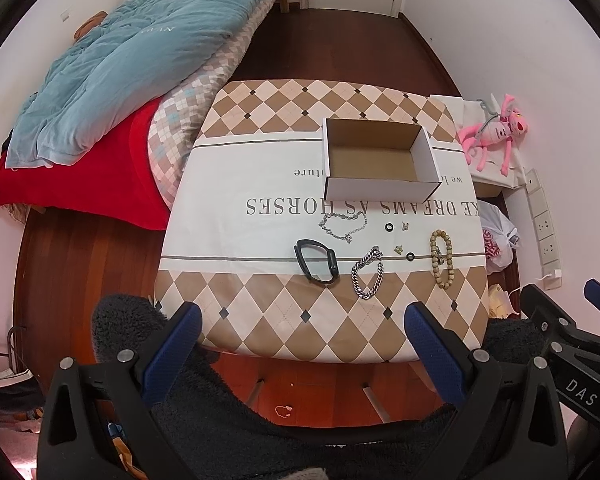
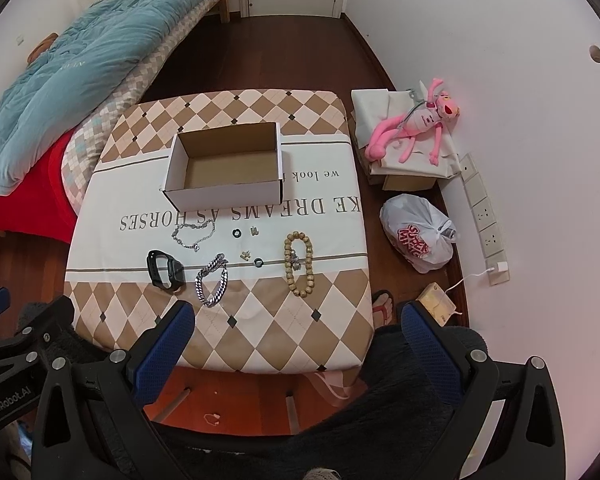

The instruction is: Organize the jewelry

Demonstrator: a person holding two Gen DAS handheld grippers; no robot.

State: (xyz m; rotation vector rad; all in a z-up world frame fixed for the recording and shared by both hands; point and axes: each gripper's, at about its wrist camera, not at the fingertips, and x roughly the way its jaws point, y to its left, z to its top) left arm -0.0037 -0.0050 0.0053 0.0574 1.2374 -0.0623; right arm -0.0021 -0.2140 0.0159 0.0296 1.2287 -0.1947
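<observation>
Tablecloth (image 1: 260, 184) lettering behind box (image 1: 380, 190)

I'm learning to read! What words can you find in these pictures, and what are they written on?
"KE DREAMS AS HORSES", upside down, start cut off: tablecloth.
"we look", rest hidden by the box: tablecloth.
"DAS": right gripper body, seen from the left wrist.
"GenRobot.AI": left gripper body, seen from the right wrist.
Red logo on the plastic bag: too warped to read.
Pale lettering on the blue quilt: too faint.

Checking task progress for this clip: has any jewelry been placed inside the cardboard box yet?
No. The cardboard box shows only its bare brown floor, while the wooden bead bracelet and silver chain bracelet lie on the tablecloth.
</observation>
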